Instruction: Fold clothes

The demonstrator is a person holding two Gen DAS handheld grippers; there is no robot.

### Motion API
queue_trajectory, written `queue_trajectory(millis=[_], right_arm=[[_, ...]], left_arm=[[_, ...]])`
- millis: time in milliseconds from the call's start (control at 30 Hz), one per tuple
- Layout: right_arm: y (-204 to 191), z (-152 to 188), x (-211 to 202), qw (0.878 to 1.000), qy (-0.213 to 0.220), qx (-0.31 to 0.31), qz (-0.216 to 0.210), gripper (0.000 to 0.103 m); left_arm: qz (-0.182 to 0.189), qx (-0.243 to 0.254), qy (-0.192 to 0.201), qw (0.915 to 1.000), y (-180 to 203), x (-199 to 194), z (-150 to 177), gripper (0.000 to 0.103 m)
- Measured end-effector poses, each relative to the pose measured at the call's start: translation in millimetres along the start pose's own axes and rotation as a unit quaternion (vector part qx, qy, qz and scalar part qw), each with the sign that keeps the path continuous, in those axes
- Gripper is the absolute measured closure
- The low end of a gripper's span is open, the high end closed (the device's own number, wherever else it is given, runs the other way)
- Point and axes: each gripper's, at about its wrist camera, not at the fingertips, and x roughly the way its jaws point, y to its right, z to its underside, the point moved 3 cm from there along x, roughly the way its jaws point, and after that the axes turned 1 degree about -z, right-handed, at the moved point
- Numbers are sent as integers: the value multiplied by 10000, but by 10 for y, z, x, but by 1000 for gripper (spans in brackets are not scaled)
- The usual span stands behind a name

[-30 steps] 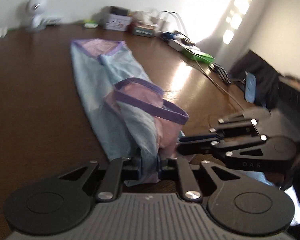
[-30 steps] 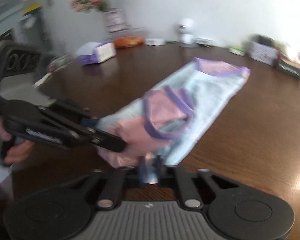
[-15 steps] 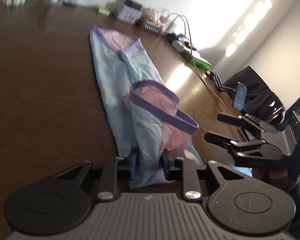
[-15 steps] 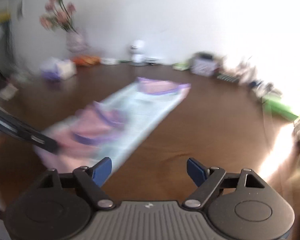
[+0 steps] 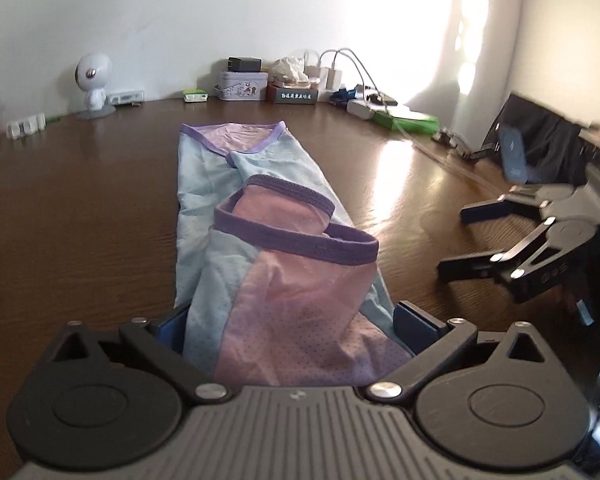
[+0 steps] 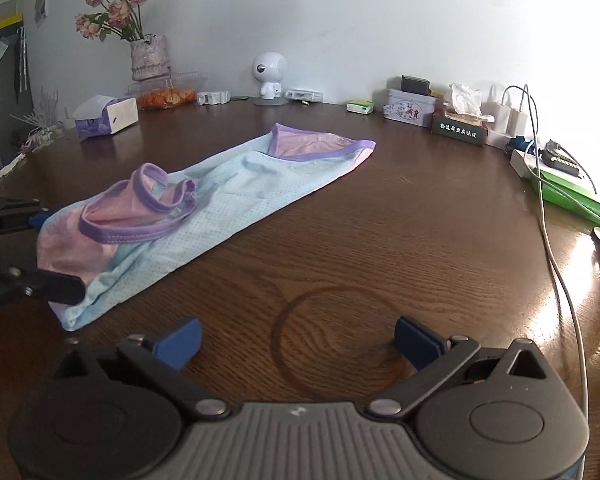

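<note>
You had the blue-and-pink mesh garment (image 6: 204,200) lying lengthwise on the brown wooden table (image 6: 380,240), folded into a long strip, its purple-trimmed far end pointing toward the white robot figurine (image 6: 269,74) by the wall. Your left gripper (image 5: 296,332) stood wide, its blue pads on either side of the near pink end of the cloth, which lay slack between them rather than pinched. Your right gripper (image 6: 296,338) was also spread wide, holding nothing, over bare wood to the right of the garment and apart from it.
</note>
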Motion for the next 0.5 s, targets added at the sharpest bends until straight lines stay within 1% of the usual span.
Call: queue_trajectory(millis=[200, 500], right_arm=[[0, -22, 0, 10000, -2, 3, 19, 0], [-2, -23, 4, 10000, -1, 4, 21, 0]], left_arm=[[-312, 427, -26, 9986, 116, 48, 26, 0], [-378, 473, -35, 9982, 133, 55, 30, 0]])
